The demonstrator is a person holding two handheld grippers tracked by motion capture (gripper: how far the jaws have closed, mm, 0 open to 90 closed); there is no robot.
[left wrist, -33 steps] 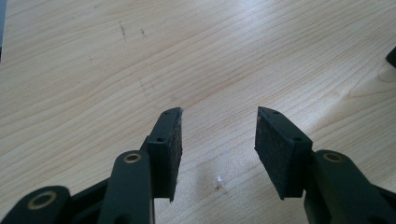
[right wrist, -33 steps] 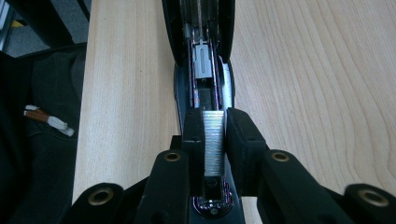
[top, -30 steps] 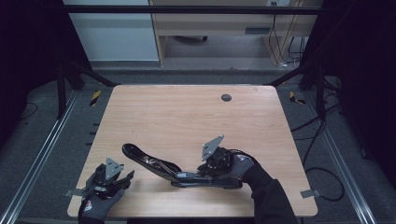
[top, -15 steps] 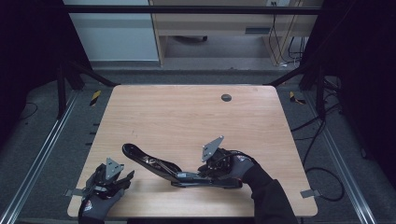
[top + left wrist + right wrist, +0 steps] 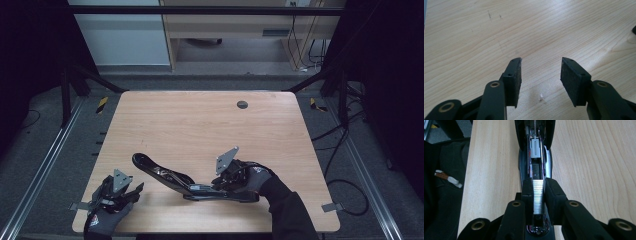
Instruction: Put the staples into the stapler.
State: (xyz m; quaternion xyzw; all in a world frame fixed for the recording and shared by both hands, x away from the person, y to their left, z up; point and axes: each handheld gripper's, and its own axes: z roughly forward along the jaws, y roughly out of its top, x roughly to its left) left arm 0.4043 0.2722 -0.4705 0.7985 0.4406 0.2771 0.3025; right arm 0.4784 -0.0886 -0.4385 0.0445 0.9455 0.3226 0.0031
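Staple strip | pinched in right tongs above open stapler | left tongs apart, empty

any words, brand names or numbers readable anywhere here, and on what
None can be read.
The open stapler shows no brand or number; its body is plain black and metal.
The strip of staples between the right gripper pads is bare metal.
The left gripper pads and the table carry no print.
The yellow-black floor markers are stripes, not text.

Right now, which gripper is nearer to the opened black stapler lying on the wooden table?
Right. The right gripper sits over the opened black stapler, holding a silver staple strip; the left gripper rests apart, open.
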